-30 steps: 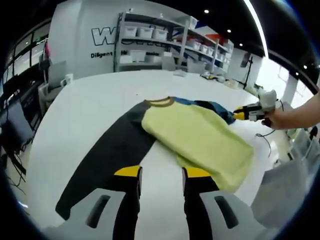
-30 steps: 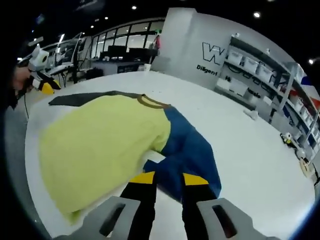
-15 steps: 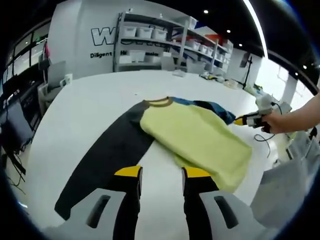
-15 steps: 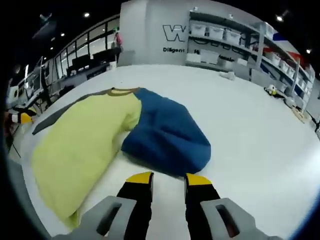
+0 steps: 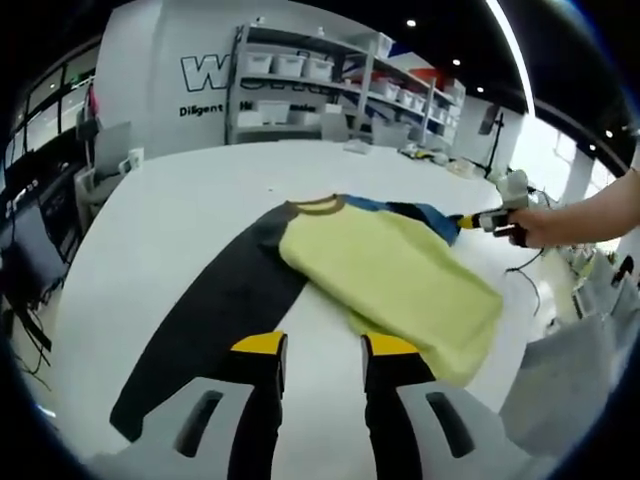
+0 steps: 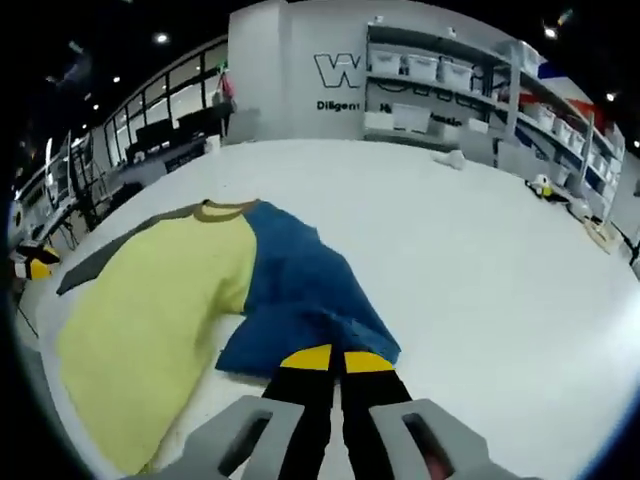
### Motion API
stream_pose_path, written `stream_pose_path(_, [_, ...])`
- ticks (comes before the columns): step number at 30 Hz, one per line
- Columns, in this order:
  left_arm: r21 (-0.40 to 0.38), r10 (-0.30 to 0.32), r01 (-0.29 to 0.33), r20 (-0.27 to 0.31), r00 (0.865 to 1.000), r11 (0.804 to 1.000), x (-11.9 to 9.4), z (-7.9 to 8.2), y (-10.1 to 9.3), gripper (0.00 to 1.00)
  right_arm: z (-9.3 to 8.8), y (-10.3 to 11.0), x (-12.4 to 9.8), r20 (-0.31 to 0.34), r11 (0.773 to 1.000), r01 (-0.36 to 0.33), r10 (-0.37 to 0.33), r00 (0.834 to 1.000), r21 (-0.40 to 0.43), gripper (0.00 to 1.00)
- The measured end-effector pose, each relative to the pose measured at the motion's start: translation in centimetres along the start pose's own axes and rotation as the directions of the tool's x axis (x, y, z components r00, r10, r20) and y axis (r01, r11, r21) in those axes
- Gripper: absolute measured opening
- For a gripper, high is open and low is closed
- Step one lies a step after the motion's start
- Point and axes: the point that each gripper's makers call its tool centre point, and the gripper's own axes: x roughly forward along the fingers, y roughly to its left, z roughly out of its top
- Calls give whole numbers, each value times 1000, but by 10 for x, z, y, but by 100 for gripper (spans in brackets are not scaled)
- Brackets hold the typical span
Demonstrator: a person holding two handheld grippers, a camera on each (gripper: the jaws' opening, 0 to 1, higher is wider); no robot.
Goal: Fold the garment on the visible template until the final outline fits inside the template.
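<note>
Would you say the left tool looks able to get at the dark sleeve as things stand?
Probably yes. The left tool is open, and the dark sleeve lies flat on the white table just ahead of it, slightly to its left, with nothing between.

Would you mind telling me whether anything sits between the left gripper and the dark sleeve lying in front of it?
Nothing visible does. In the left gripper view, the left gripper hangs open above bare white table, and the dark sleeve lies just beside its jaws. The yellow body of the shirt lies off to the other side, not across the sleeve.
</note>
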Motion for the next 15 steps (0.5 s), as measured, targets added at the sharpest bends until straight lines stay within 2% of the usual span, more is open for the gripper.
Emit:
stream_pose_path(5, [-2, -2, 2, -1, 1000, 1000, 0, -1, 0, 29, 36, 7, 8, 42, 998, -31, 33, 999, -53, 0])
stream_pose_path(7, [-2, -4, 4, -2, 1000, 1000, 0, -2, -2, 29, 43, 12, 13, 38, 996, -50, 53, 998, -71, 0])
stream_pose_path(11, [-5, -5, 5, -6, 1000, 1000, 0, -5, -1, 29, 47, 30, 38, -2, 986, -118, 119, 993, -119, 0])
stream_pose_path(15, [-10, -3, 3, -8, 1000, 1000, -1, -8, -1, 29, 51, 48, 58, -36, 972, -160, 156, 987, -171, 0])
